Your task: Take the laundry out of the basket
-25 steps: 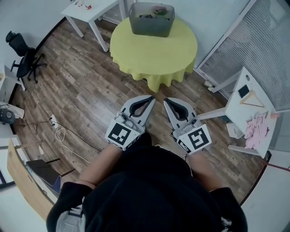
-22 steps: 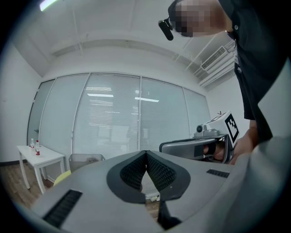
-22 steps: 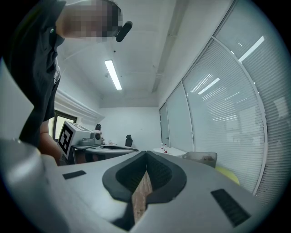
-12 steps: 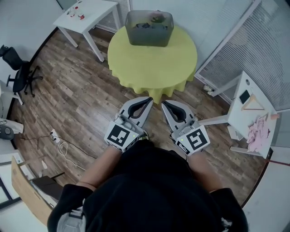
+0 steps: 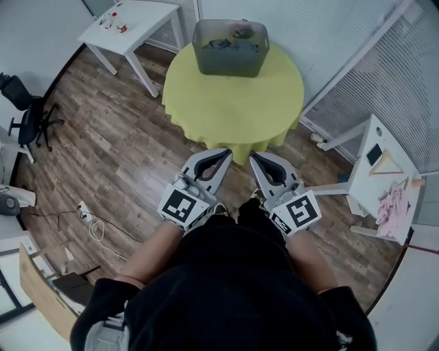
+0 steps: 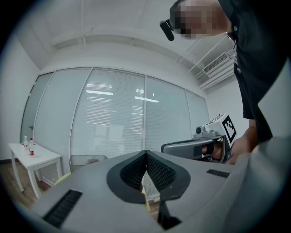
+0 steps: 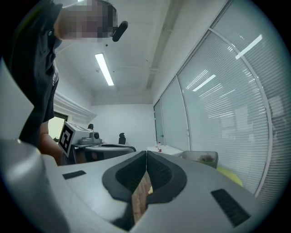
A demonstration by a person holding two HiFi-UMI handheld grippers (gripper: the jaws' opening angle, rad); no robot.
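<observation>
A grey plastic laundry basket (image 5: 230, 56) stands at the top centre of the head view, on the far side of a round table covered by a yellow-green cloth (image 5: 233, 99). The laundry (image 5: 229, 43) lies inside the basket as a dark, crumpled heap with a pinkish piece at its upper right.

Both grippers sit low in the middle of the frame, over the brown wood-plank floor (image 5: 116, 151) and just short of the near edge of the table. The left gripper (image 5: 228, 153) and the right gripper (image 5: 252, 157) are side by side, a little apart, tips towards the table. In the left gripper view the two ribbed black pads meet at their tips with nothing caught between them. The right gripper view shows the same: pads pressed together and empty. Neither gripper touches the basket or the cloth.

A small white rectangular table (image 5: 137, 20) stands in the upper left of the head view, and a black office chair (image 5: 29, 113) is at the left edge. At the right edge is a white side table (image 5: 374, 182) carrying a wooden clothes hanger (image 5: 387, 163) and a bunched pink cloth (image 5: 391, 207).
</observation>
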